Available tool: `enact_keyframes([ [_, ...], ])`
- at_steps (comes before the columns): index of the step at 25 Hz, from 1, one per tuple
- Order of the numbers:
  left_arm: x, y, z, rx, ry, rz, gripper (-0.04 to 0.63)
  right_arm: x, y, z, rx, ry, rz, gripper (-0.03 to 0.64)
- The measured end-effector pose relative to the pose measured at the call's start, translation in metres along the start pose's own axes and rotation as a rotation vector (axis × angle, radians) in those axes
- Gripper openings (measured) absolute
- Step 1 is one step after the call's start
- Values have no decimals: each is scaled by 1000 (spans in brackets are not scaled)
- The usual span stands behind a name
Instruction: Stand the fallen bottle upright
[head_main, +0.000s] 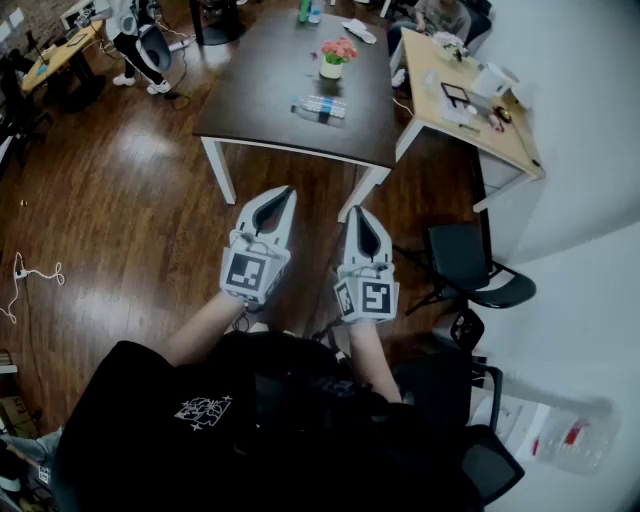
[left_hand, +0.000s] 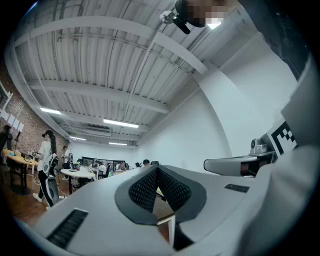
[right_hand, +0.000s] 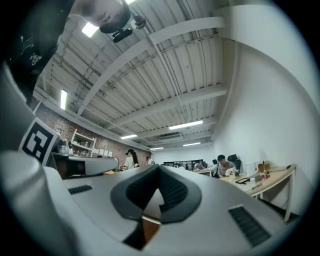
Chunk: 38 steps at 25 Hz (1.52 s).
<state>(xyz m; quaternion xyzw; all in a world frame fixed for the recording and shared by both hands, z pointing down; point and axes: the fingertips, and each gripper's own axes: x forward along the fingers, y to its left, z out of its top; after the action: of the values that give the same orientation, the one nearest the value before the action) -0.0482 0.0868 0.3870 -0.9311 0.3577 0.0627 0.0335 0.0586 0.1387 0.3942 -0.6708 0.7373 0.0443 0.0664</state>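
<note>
A clear plastic bottle (head_main: 320, 108) lies on its side near the front edge of the dark table (head_main: 260, 95). In the head view both grippers hang side by side over the wooden floor, short of the table's front edge and apart from the bottle. My left gripper (head_main: 288, 191) has its jaws closed together with nothing between them, and its tips (left_hand: 157, 169) also meet in the left gripper view. My right gripper (head_main: 357, 211) is likewise shut and empty (right_hand: 160, 167). Both gripper views look slightly upward at the ceiling, and neither shows the bottle.
A pot of pink flowers (head_main: 336, 57) stands behind the bottle, and a green bottle (head_main: 304, 10) stands at the table's far end. A light wooden desk (head_main: 500, 140) is on the right, with a black office chair (head_main: 470, 265) nearer to me. A white cable (head_main: 35, 272) lies on the floor at left.
</note>
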Motion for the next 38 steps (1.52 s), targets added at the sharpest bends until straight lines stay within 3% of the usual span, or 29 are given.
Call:
enact_keyframes([
  [9, 31, -4, -14, -3, 5, 14, -6, 16, -27, -20, 12, 26, 32, 26],
  [19, 96, 35, -29, -10, 4, 13, -6, 83, -53, -38, 19, 55, 39, 26],
  [38, 299, 191, -58, -23, 29, -78, -6, 337, -111, -75, 29, 60, -15, 26],
])
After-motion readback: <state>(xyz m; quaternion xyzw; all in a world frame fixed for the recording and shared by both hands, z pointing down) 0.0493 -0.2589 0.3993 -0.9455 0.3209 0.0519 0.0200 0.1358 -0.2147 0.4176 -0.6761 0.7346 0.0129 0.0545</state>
